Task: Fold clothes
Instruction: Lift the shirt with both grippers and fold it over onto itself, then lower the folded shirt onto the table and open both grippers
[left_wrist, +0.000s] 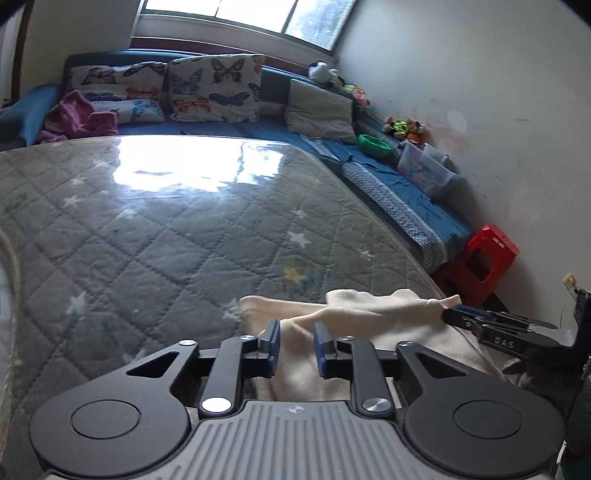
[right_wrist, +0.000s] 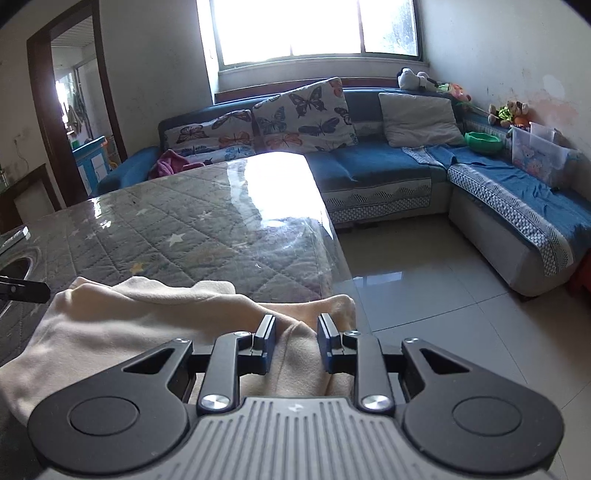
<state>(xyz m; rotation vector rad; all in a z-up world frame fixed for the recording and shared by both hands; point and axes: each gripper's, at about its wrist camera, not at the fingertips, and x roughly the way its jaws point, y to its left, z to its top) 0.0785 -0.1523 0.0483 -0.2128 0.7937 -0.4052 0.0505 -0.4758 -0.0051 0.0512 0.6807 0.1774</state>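
On the left, our left tool (left_wrist: 295, 341) is open. Its two blue pads stand apart, and the cream cloth (left_wrist: 369, 306) lies under and between them. We cannot tell if the pads touch it.

The cloth sits at the near edge of the surface (left_wrist: 147, 221), which has a grey quilt with stars under a shiny clear cover. The cloth is not flat. A soft ridge runs across the middle of it, with bumps and a loose layer on top. It may be partly folded, or just bunched up; we cannot say which.

On the right, our right tool (right_wrist: 296, 341) is open too. Its pads stand over the right end of the cloth (right_wrist: 147, 325), close to the surface's right edge, where the floor (right_wrist: 424, 295) starts. In the left view, the tip of that tool seems to touch a corner of the cloth.

To fold well, we should:
- grab only the layer we want, not the whole bunch
- close both tools at matching spots, so the edge stays straight
- lift and move both sides together
- keep the cloth from sliding off the right edge, since the cover looks slippery
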